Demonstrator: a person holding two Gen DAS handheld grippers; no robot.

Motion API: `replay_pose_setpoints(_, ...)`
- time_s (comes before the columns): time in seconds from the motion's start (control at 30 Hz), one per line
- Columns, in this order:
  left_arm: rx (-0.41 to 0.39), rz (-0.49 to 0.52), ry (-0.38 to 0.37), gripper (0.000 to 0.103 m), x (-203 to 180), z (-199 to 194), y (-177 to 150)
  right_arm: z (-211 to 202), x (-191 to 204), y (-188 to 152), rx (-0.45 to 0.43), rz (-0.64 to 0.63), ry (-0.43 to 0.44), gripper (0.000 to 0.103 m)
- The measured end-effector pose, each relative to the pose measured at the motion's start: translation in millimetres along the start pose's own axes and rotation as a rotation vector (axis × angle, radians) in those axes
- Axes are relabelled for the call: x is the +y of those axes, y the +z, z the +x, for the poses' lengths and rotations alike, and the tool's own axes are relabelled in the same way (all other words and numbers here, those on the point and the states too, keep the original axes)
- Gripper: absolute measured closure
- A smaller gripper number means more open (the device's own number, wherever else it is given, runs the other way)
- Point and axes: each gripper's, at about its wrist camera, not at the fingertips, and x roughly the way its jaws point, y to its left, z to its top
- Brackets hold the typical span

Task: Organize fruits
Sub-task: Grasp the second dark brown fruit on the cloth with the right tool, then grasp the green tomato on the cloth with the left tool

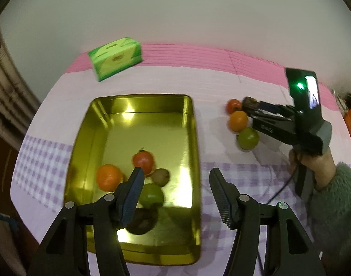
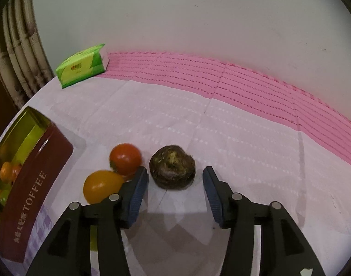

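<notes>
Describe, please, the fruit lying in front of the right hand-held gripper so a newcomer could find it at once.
Start from the gold tin tray on the tablecloth; beside it lies a small cluster of loose fruit. The one meant is the brown fruit just ahead of the right hand-held gripper. Unlike the smooth red tomato and orange fruit alongside, it is dark, rough and dull.

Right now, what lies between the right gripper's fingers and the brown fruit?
Nothing: in the right wrist view the right gripper stands open, with bare tablecloth beside the brown fruit.
</notes>
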Motion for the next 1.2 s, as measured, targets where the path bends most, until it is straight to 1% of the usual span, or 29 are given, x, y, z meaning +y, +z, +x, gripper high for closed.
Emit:
replay_pose_setpoints(0.07,0.007,0.004,0.002,0.043,-6,3,2,1,-1,2,0.001,-0.007,0.002,0.057)
replay_pose_setpoints(0.13,0.018,0.003,-0.013,0.043,-12,6,3,0,0,2,0.001,-0.021,0.004,0.061)
replay_pose_setpoints(0.17,0.02,0.003,-0.018,0.043,-15,7,5,-1,0,0,0.002,-0.031,0.002,0.066)
replay_pose_setpoints(0.3,0.024,0.02,-0.042,0.043,-29,14,10,-14,-9,-14,0.001,-0.023,-0.023,0.066)
replay_pose_setpoints(0.43,0.034,0.039,-0.079,0.043,-48,23,14,-33,-29,-36,-0.001,0.028,-0.073,0.066)
replay_pose_setpoints(0.57,0.053,0.039,-0.118,0.043,-68,39,20,-52,-45,-58,0.0,0.071,-0.124,0.066)
replay_pose_setpoints(0.73,0.088,0.027,-0.14,0.043,-84,59,28,-71,-54,-80,-0.003,0.107,-0.149,0.066)
replay_pose_setpoints(0.93,0.118,0.023,-0.145,0.044,-97,82,34,-74,-55,-85,-0.004,0.114,-0.153,0.066)
replay_pose_setpoints(1.03,0.131,0.033,-0.144,0.045,-102,91,36,-73,-54,-84,-0.005,0.118,-0.142,0.064)
replay_pose_setpoints(1.1,0.143,0.034,-0.145,0.05,-105,97,38,-73,-54,-84,-0.005,0.12,-0.139,0.064)
replay_pose_setpoints(1.2,0.146,0.039,-0.138,0.053,-107,104,41,-76,-56,-87,-0.006,0.121,-0.14,0.064)
